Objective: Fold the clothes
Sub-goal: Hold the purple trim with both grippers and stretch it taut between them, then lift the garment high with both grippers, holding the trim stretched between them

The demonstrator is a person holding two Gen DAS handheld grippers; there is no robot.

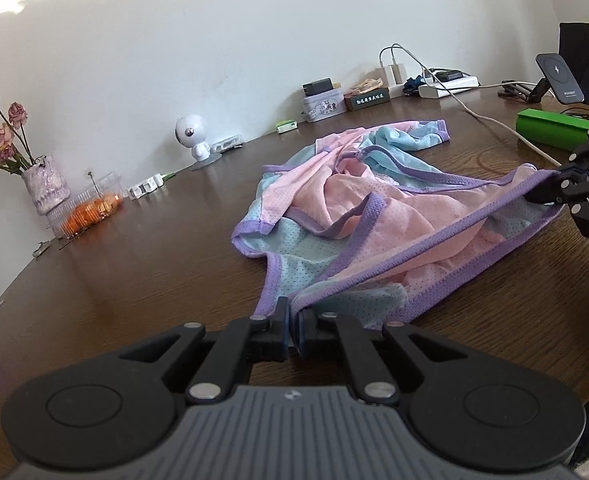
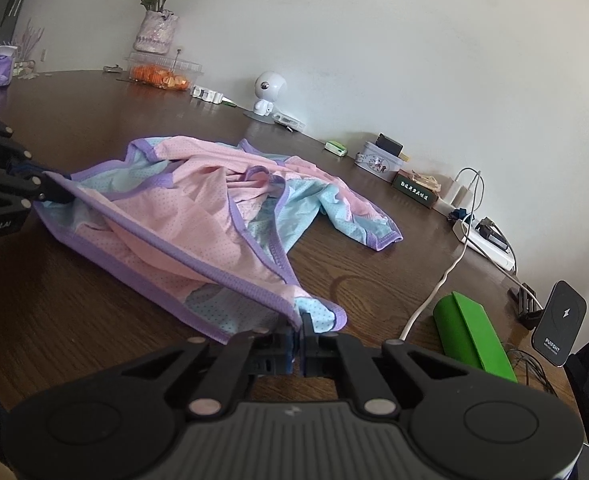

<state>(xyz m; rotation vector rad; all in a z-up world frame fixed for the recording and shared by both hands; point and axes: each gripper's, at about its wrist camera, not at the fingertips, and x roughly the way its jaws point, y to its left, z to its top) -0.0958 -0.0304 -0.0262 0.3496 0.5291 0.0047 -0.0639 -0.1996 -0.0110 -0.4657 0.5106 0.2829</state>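
A pink and light-blue mesh garment [image 1: 374, 216] with purple trim lies crumpled on the brown wooden table [image 1: 134, 272]. My left gripper [image 1: 293, 322] is shut on the purple hem at one near corner. My right gripper [image 2: 297, 332] is shut on the hem at the other near corner. The hem hangs taut between the two grips, slightly above the table. In the left wrist view the right gripper [image 1: 550, 196] enters from the right edge. In the right wrist view the left gripper [image 2: 54, 192] comes in from the left edge, and the garment [image 2: 198, 216] spreads away behind it.
Along the wall stand a vase of dried roses [image 1: 44, 188], a clear box of orange fruit [image 1: 90, 208], a small white robot figure [image 1: 192, 136], a tin [image 1: 322, 106] and a power strip [image 1: 450, 84]. A green case [image 2: 472, 336], a white cable [image 2: 434, 292] and a phone stand [image 2: 560, 324] lie right.
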